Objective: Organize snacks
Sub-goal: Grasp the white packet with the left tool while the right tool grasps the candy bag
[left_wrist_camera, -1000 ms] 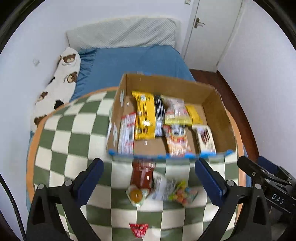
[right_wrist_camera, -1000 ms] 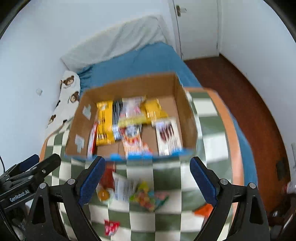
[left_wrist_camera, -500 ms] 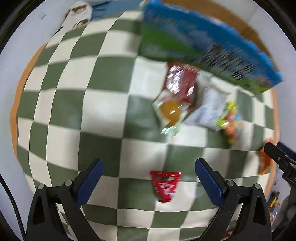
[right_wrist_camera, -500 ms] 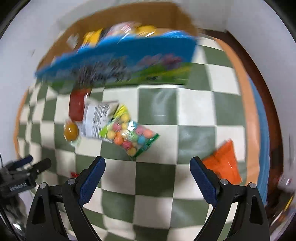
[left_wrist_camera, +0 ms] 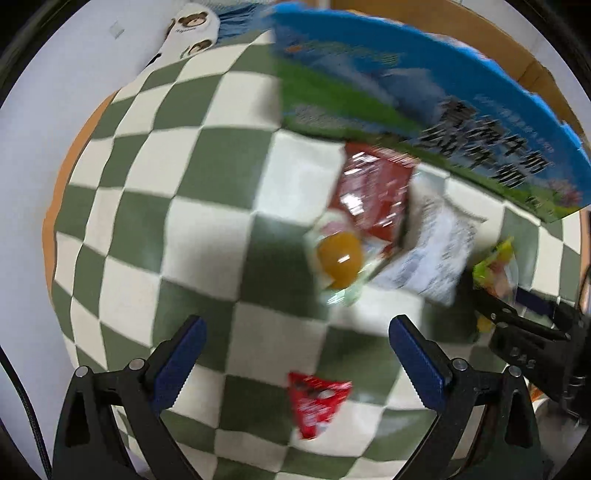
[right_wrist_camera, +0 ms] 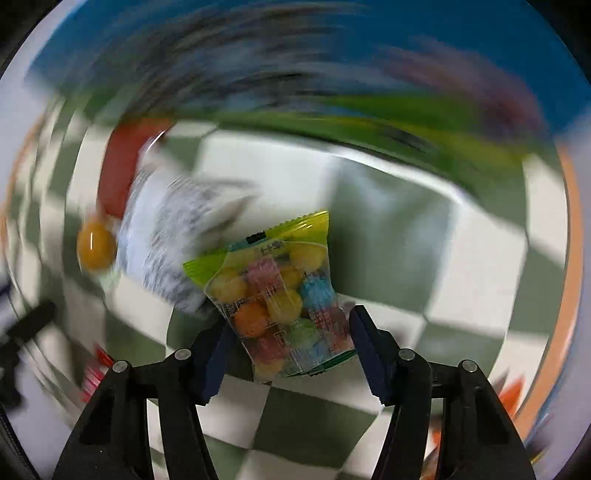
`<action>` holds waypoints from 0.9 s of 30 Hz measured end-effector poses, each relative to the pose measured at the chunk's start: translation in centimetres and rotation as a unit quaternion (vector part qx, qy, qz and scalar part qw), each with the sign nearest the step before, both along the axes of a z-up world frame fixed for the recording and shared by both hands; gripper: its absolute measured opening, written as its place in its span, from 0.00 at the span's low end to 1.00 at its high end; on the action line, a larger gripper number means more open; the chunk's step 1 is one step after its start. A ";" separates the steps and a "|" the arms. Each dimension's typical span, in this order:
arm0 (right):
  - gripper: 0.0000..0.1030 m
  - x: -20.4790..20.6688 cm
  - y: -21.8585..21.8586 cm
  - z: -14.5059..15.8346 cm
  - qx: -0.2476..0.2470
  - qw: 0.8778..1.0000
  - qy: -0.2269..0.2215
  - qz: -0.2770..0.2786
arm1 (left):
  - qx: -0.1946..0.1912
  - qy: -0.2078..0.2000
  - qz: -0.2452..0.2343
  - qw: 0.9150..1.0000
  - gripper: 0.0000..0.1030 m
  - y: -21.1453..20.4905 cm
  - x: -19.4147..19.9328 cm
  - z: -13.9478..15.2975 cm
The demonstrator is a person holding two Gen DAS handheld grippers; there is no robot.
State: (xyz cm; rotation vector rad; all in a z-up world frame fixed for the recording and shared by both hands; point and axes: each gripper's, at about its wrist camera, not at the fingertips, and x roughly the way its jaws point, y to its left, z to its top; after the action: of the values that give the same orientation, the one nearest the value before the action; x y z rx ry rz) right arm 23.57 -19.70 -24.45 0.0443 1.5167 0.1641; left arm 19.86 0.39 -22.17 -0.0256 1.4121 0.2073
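Observation:
My right gripper (right_wrist_camera: 290, 343) has its blue fingers closed in around a clear bag of coloured candy balls (right_wrist_camera: 282, 291) with a green top, which lies between them on the checked cloth; the view is blurred. My left gripper (left_wrist_camera: 295, 349) is open and empty above the cloth. Ahead of it lie a red packet with a yellow ball (left_wrist_camera: 354, 229), a white packet (left_wrist_camera: 432, 254) and a small red packet (left_wrist_camera: 317, 400). The blue and green side of the cardboard snack box (left_wrist_camera: 424, 99) stands behind them.
The round table wears a green and white checked cloth (left_wrist_camera: 177, 206) with an orange edge. An orange packet (right_wrist_camera: 511, 389) lies at the right edge. The right gripper's body (left_wrist_camera: 532, 336) shows at the left view's right side. A bear pillow (left_wrist_camera: 192, 29) lies beyond.
Both grippers dropped from above the box toward the table. The right gripper moved onto the candy bag and its fingers narrowed around it. The left stayed open, nearer the small red packet.

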 end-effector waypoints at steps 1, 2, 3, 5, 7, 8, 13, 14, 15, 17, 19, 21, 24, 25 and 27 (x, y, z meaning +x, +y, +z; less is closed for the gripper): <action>0.60 -0.2 -1.6 0.1 0.019 0.999 0.005 -0.039 | 0.000 -0.001 -0.007 1.000 0.98 -1.0 0.5 0.0; 0.60 -0.5 -3.4 0.0 0.045 0.995 0.014 -0.086 | -0.001 -0.001 -0.013 1.000 0.98 -1.8 1.0 0.0; 0.60 -0.9 -5.1 -0.3 0.072 0.989 0.028 -0.125 | -0.002 0.001 -0.027 1.000 0.98 -3.0 1.7 -0.2; 0.68 -1.4 -7.6 -1.2 0.125 0.975 0.060 -0.175 | 0.006 0.013 -0.056 0.998 0.98 -5.1 3.1 -0.8; 0.79 -1.7 -9.4 -1.6 0.157 0.965 0.072 -0.198 | 0.013 0.027 -0.086 0.996 0.98 -7.2 4.3 -2.0; 0.79 -1.7 -10.2 -1.3 0.158 0.965 0.064 -0.199 | 0.017 0.035 -0.101 0.994 0.98 -8.1 4.9 -2.7; 0.79 -1.6 -11.4 -0.2 0.153 0.970 0.046 -0.185 | 0.019 0.049 -0.138 0.989 0.58 -11.0 6.3 -4.3; 0.79 -1.4 -11.3 0.2 0.152 0.971 0.043 -0.180 | 0.011 0.053 -0.135 0.989 0.48 -11.0 6.4 -4.5; 0.79 -1.5 -11.0 0.3 0.150 0.972 0.039 -0.177 | 0.011 0.051 -0.131 0.990 0.48 -11.3 6.3 -4.4; 0.79 -1.5 -10.1 0.0 0.145 0.975 0.035 -0.167 | 0.009 0.047 -0.125 0.991 0.47 -11.1 5.5 -4.2; 0.79 -1.7 -8.6 0.0 0.134 0.978 0.029 -0.158 | 0.003 0.057 -0.107 0.993 0.47 -10.0 3.8 -4.4; 0.79 -1.6 -7.4 -0.6 0.106 0.985 0.025 -0.136 | -0.007 0.071 -0.088 0.994 0.47 -8.9 2.2 -4.6; 0.62 -1.7 -5.5 -0.9 0.051 0.994 0.016 -0.100 | -0.027 0.084 -0.067 0.994 0.47 -7.6 0.3 -5.0; 0.54 -1.9 -5.1 -0.9 0.045 0.995 0.011 -0.093 | -0.036 0.089 -0.063 0.993 0.50 -7.2 0.1 -5.4; 0.51 -2.4 -4.6 -0.7 0.030 0.996 0.012 -0.087 | -0.055 0.100 -0.057 0.992 0.53 -6.6 0.0 -6.5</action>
State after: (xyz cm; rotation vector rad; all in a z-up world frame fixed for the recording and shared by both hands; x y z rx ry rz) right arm 21.13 -24.25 -25.18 0.2256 1.5249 0.0703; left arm 19.83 -6.18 -28.70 -0.0165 1.6183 0.0378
